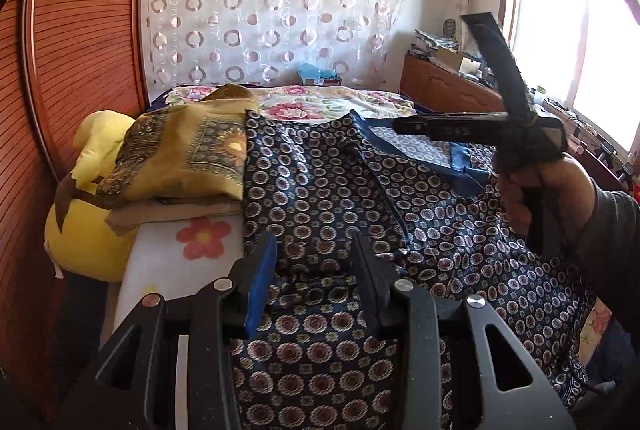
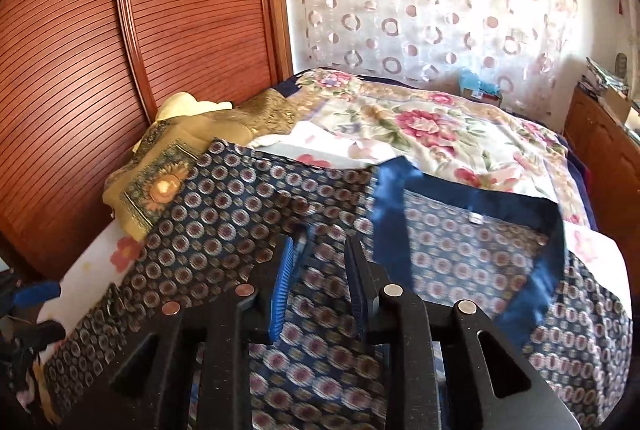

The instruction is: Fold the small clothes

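Both tools gape wide, left tool (image 1: 316,274) and right tool (image 2: 318,282), over the shirt (image 1: 320,181): thin, floppy, likely slippery; pinch its blue collar (image 2: 390,205).

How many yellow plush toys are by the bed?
1. The yellow plush toy sits squeezed between the bed's left edge and the wooden wardrobe, partly under the folded mustard cloth; others may be hidden.

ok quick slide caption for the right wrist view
Open right gripper above a navy patterned garment spread on a floral bedspread.
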`<state>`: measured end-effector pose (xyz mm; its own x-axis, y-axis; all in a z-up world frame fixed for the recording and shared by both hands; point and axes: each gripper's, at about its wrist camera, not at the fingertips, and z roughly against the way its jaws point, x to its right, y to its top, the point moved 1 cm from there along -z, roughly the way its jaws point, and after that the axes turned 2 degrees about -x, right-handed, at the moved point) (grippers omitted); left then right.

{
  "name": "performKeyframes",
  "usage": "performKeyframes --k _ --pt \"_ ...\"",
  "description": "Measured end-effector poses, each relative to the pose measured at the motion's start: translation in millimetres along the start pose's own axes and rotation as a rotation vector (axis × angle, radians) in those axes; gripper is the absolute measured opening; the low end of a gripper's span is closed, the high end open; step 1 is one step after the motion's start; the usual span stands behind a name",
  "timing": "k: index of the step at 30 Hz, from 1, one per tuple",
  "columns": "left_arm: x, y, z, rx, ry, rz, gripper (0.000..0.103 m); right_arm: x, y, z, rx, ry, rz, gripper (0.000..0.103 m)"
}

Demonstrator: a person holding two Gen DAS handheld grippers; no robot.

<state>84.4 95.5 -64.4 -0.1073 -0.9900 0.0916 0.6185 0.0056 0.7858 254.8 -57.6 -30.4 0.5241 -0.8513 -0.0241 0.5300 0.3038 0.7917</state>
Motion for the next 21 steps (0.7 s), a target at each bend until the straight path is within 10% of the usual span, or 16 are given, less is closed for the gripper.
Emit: performKeyframes --k 9,13,21 --pt "24.5 6.6 -32.8 -0.062 -0.002 -0.072 0.04 31.3 -44.5 60.2 0.039 -0.046 -0.019 0.027" --pt "33.8 8.6 -48.7 -0.097 -0.002 -0.084 0.04 57.6 -80.9 93.2 0.052 -0.077 -0.091 0.052" --pt "60.7 12.3 -63.5 -0.136 -0.013 -0.15 0.04 98.9 -142.9 132.8 -0.026 -0.238 -0.149 0.053"
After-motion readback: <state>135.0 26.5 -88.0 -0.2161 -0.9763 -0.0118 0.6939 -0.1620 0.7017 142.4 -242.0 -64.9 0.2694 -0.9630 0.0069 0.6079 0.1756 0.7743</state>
